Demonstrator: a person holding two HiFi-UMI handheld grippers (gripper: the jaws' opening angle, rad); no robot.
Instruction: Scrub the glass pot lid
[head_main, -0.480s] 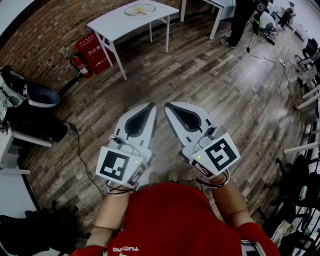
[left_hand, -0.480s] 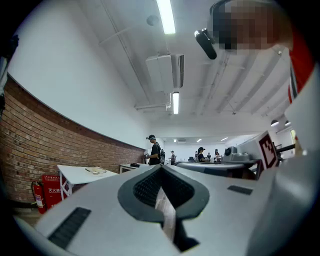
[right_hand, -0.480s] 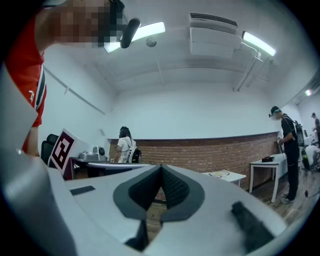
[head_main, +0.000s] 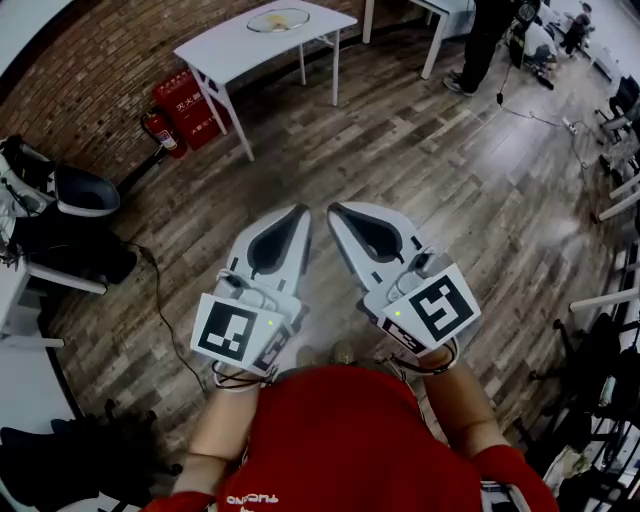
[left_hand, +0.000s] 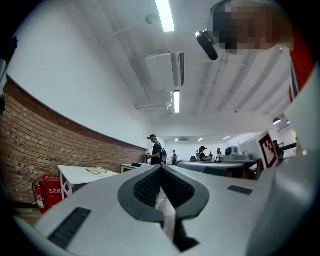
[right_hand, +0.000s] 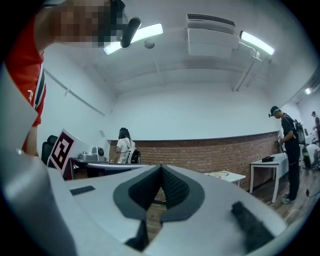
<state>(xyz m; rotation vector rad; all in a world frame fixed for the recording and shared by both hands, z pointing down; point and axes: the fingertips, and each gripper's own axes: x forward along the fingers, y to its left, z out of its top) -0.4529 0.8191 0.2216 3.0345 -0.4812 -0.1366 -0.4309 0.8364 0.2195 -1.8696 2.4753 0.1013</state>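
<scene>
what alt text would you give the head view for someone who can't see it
Seen from above, a person in a red top holds the left claw and the right claw side by side, both shut and empty, over a wooden floor. Across the room, the glass pot lid lies on a white table by a brick wall.

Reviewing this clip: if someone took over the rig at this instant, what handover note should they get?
Left tongs: shut, nothing between them, held level.
Right tongs: shut, empty, close beside the left.
Glass pot lid: lies on the white table, across the wooden floor, well away from both tongs.
Done: nothing that shows; the lid is untouched and no scrubbing tool is in view.
Left: walk to the table, find a scrubber, steady the lid and scrub it.
</scene>
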